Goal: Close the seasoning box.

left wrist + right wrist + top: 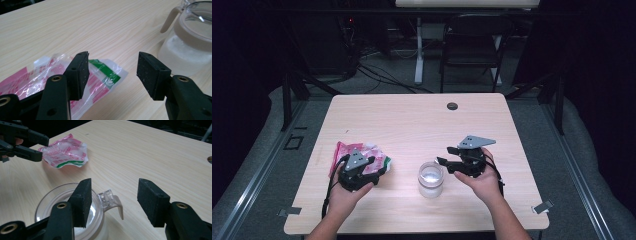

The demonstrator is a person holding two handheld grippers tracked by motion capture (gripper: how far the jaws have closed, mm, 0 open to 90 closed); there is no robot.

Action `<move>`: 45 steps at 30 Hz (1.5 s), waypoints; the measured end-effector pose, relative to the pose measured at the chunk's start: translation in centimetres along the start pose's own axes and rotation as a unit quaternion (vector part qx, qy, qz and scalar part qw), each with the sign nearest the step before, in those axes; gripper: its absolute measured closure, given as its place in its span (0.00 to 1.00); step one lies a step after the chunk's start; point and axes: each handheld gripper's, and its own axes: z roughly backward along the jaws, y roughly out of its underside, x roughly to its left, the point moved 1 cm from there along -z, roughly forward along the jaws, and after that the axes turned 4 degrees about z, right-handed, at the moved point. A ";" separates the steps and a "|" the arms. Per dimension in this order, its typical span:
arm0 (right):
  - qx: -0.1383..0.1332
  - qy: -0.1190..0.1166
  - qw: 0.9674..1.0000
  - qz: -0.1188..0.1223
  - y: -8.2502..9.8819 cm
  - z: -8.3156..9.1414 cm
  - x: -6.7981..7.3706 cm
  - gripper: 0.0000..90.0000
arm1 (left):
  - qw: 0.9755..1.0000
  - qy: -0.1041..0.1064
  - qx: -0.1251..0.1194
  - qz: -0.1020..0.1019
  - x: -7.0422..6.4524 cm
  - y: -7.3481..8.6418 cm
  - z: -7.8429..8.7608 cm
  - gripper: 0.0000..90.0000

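A clear glass jar [431, 179] with white powder in it stands near the table's front middle. Its lid clasp [110, 200] sticks out toward my right gripper [443, 162], which hovers just to the jar's right. That gripper [113, 200] is open, with one jaw over the jar's rim [50, 202] and neither pad pressing on anything. A crumpled pink, white and green plastic bag [374, 150] lies at the left. My left gripper [381, 169] stands open over the bag's near corner [105, 75], its jaws [112, 72] empty, and the jar [190, 45] is off to its right.
The wooden table [412, 120] has a round cable hole [452, 106] at its far middle. A dark folding chair [472, 45] and a desk leg stand behind the table. Metal clips [542, 206] sit at the front corners.
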 end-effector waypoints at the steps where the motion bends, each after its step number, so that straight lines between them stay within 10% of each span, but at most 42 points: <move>1: -0.001 0.001 1.000 -0.001 0.1 0.1 -0.1 0.50 | 1.000 -0.002 0.000 0.001 0.2 0.1 0.0 0.48; 24: 0.016 0.063 0.994 -0.090 3.9 -0.3 -4.1 0.50 | 0.999 -0.023 -0.002 0.035 2.5 2.8 -1.2 0.48; 45: 0.052 0.094 0.990 -0.095 5.8 -1.7 -5.0 0.50 | 0.999 -0.034 0.019 0.030 2.7 3.2 -2.0 0.47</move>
